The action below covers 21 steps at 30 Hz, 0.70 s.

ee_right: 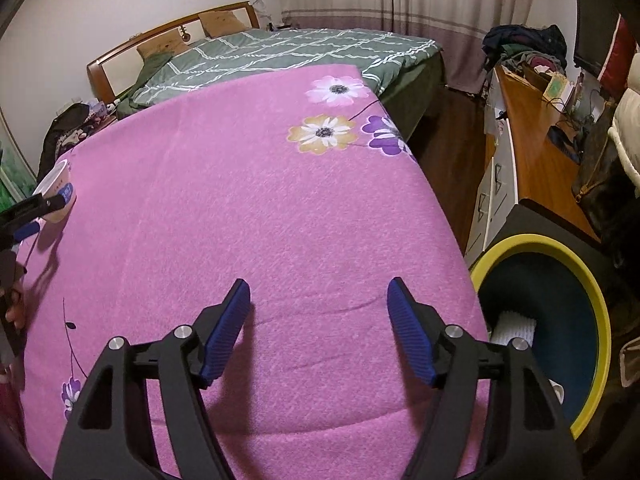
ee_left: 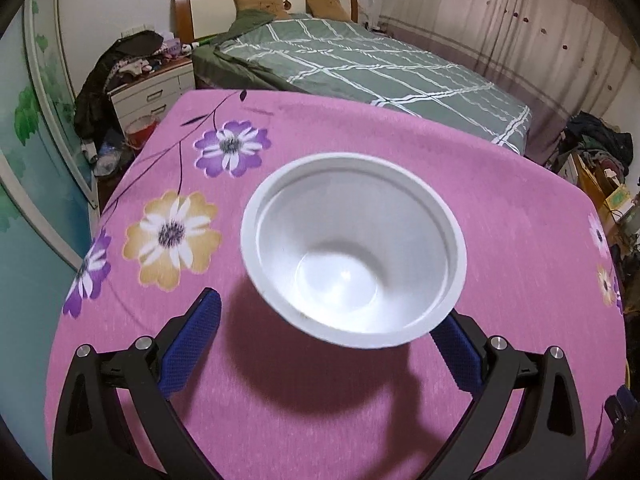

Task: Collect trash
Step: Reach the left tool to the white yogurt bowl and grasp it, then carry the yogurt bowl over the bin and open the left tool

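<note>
A white plastic cup (ee_left: pixel 354 250) is held above the pink flowered tablecloth (ee_left: pixel 360 128), casting a shadow below it. My left gripper (ee_left: pixel 330 314) has its fingers spread wide on either side of the cup's lower body, which hides where they meet it. In the right wrist view the same cup (ee_right: pixel 56 190) appears at the far left, pinched between the left gripper's fingers (ee_right: pixel 60 200). My right gripper (ee_right: pixel 318 288) is open and empty over the near part of the cloth (ee_right: pixel 260 200).
A bin with a yellow rim (ee_right: pixel 600 320) stands on the floor right of the table, with something white inside. A green bed (ee_left: pixel 360 64) lies beyond the table. A wooden desk (ee_right: pixel 532 152) with clutter runs along the right.
</note>
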Motion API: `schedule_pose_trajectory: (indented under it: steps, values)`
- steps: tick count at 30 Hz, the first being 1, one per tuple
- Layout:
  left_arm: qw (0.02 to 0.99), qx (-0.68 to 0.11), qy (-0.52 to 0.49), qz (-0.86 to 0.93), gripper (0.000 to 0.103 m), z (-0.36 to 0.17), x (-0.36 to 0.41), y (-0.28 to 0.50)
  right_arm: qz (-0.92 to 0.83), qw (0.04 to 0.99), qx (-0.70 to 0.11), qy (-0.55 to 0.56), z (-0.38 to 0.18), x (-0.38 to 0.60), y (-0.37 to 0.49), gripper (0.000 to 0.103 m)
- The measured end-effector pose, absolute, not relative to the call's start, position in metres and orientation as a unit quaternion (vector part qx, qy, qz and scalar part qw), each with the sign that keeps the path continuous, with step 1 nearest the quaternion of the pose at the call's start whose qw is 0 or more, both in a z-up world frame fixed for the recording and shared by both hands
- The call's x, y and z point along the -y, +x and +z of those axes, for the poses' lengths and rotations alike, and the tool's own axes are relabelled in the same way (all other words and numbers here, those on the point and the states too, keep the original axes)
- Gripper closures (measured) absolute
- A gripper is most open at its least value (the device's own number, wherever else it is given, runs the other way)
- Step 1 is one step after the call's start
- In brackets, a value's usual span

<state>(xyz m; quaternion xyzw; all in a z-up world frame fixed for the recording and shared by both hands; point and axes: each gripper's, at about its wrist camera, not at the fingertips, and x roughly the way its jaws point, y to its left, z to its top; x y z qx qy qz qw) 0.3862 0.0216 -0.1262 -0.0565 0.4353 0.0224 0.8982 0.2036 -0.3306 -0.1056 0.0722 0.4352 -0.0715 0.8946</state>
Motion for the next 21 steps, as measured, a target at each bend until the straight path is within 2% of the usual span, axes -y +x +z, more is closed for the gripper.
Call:
schedule_pose_trajectory:
  steps: [7,9,12,13,21]
  values:
    - [0.908,-0.414,-0.056,0.029,0.006,-0.122,-0.023,0.398,-0.07,0.895,-0.435,0.074,-0.106,0.331,0.204,0.034]
    - [0.91,-0.41,-0.05,0.029,0.01,-0.121,-0.021,0.402,-0.07,0.894,-0.435,0.074,-0.106,0.331,0.204,0.033]
    - [0.911,-0.409,-0.045,0.028,0.024,-0.121,-0.019,0.407,-0.069,0.894,-0.436,0.073,-0.106,0.33,0.204,0.033]
    - [0.91,-0.412,-0.045,0.026,0.025,-0.122,-0.019,0.408,-0.069,0.894,-0.436,0.073,-0.106,0.33,0.204,0.033]
    - [0.91,-0.411,-0.05,-0.002,0.026,-0.113,-0.011,0.387,-0.067,0.895,-0.435,0.076,-0.106,0.331,0.203,0.033]
